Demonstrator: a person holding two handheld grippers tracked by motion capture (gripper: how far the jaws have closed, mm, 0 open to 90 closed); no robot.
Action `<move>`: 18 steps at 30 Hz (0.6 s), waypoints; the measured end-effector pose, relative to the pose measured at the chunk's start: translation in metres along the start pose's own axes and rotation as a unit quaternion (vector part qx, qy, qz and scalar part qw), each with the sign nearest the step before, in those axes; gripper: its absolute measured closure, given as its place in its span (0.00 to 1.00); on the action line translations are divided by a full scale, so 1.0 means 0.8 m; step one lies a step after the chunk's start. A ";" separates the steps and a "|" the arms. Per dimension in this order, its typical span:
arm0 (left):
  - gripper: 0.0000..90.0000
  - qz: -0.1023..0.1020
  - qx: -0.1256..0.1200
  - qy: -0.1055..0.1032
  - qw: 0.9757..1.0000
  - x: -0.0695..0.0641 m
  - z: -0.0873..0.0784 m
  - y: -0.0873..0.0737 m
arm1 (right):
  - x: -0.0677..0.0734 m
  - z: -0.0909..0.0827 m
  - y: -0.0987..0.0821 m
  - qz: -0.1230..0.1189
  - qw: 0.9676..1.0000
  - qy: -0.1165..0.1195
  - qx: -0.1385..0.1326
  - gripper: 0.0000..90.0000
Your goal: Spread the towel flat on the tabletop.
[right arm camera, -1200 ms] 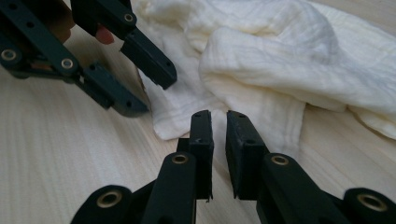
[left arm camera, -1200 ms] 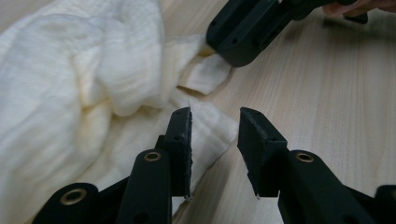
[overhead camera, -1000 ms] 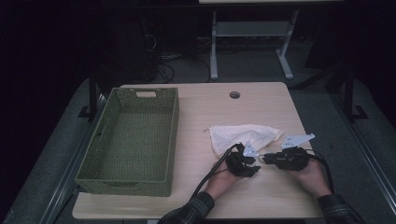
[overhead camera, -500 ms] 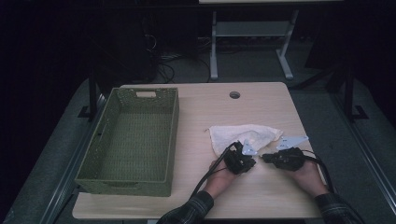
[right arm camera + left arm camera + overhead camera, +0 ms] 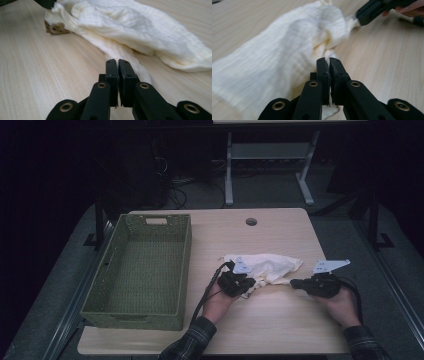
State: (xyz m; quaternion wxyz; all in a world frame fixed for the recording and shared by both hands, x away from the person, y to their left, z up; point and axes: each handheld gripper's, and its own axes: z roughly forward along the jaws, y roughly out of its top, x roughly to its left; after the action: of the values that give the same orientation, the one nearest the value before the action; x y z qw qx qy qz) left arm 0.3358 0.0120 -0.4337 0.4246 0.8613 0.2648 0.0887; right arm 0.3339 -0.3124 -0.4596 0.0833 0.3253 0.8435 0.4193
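Note:
A crumpled cream cloth lies on the wooden table, right of centre. My left gripper is at the cloth's near left edge, and in the left gripper view my left gripper is shut on a fold of the cloth. My right gripper is at the cloth's near right end. In the right gripper view my right gripper is shut on a thin twisted strip of the cloth. A short span of cloth runs between the two grippers, low over the table.
A long green woven basket stands empty on the left half of the table. A round cable hole sits near the far edge. Metal table legs stand on the dark floor behind.
My left gripper has moved left and lifted slightly, and my right gripper has shifted a little to the right. The cloth's near edge is now drawn out between them.

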 end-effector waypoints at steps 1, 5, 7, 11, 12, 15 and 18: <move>0.96 -0.006 -0.004 0.003 1.000 0.003 -0.004 -0.001 | -0.001 -0.003 0.000 0.003 1.000 -0.002 -0.002 0.96; 0.96 -0.020 -0.012 0.017 1.000 0.013 -0.020 -0.003 | -0.007 -0.013 -0.004 0.008 1.000 -0.011 -0.009 0.96; 0.96 -0.023 -0.014 0.021 0.999 0.014 -0.025 -0.004 | -0.011 -0.018 -0.006 0.010 1.000 -0.015 -0.010 0.96; 0.96 -0.023 -0.017 0.030 0.999 0.016 -0.033 -0.005 | -0.016 -0.027 -0.010 0.017 0.999 -0.024 -0.014 0.96; 0.96 -0.023 -0.017 0.030 0.999 0.016 -0.033 -0.005 | -0.016 -0.027 -0.010 0.017 0.999 -0.024 -0.014 0.96; 0.96 -0.029 -0.021 0.050 0.998 0.021 -0.041 -0.005 | -0.024 -0.037 -0.014 0.021 0.999 -0.042 -0.017 0.97; 0.96 -0.037 -0.027 0.071 0.996 0.026 -0.050 -0.005 | -0.030 -0.046 -0.017 0.028 0.998 -0.056 -0.022 0.97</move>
State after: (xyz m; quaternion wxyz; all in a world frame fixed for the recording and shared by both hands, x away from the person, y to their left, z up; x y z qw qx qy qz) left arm 0.3367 0.0519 -0.4132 0.4309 0.8305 0.3236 0.1408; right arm 0.3307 -0.3573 -0.4495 0.1256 0.3703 0.8186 0.4208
